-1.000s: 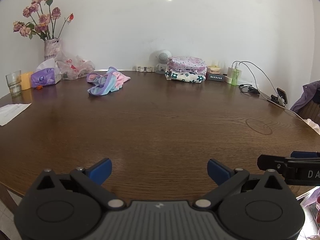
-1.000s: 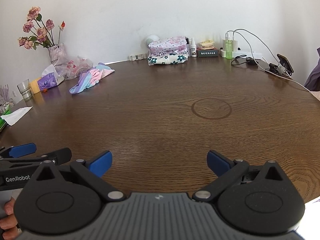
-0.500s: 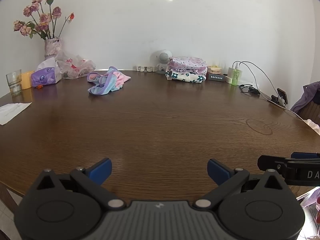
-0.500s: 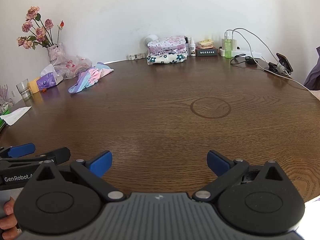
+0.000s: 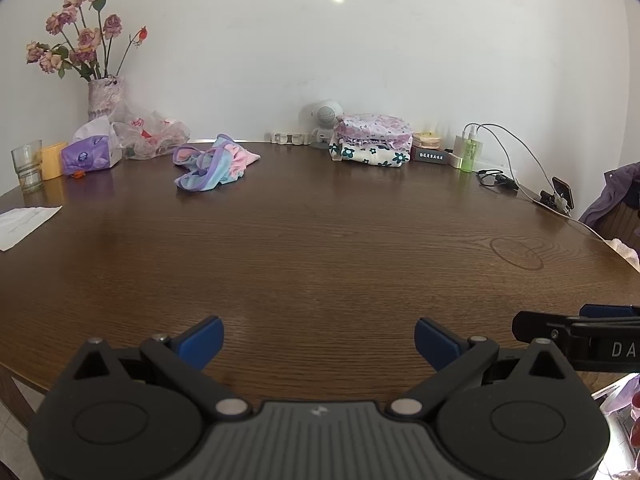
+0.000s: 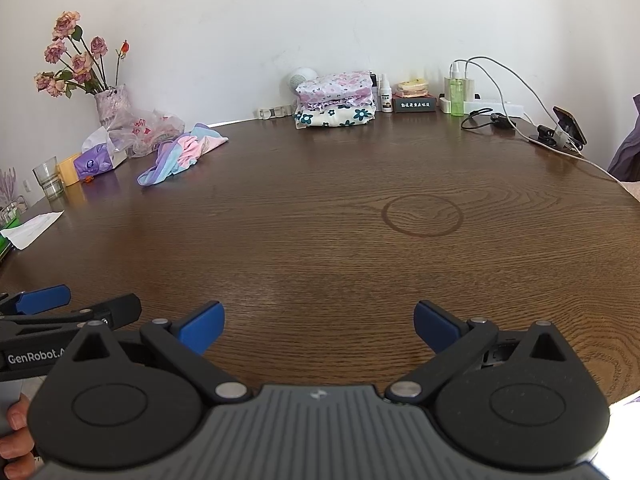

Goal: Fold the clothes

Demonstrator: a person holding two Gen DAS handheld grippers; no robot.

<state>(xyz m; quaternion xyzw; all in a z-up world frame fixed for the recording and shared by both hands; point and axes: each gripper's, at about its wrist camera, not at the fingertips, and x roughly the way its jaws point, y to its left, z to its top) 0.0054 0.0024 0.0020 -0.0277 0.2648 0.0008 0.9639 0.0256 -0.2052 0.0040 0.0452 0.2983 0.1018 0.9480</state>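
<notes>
Brown table (image 5: 320,248), crumpled garment (image 5: 212,168) far beyond left hand-held gripper (image 5: 319,338)

Both views are bright and evenly lit by soft daylight. Pale patches of light fall on the white wall (image 5: 360,40) near the top edge of each frame. The wooden surface (image 5: 320,248) carries a broad, dull sheen across its middle and left side, with faint reflections of the things standing along its far edge. Shadows are soft and short. Fisheye distortion bends the surface's edges into curves, and the frame corners darken to black. Overexposed white glare fills the lower right corner of the right wrist view. Focus is sharp throughout, with no motion blur.
</notes>
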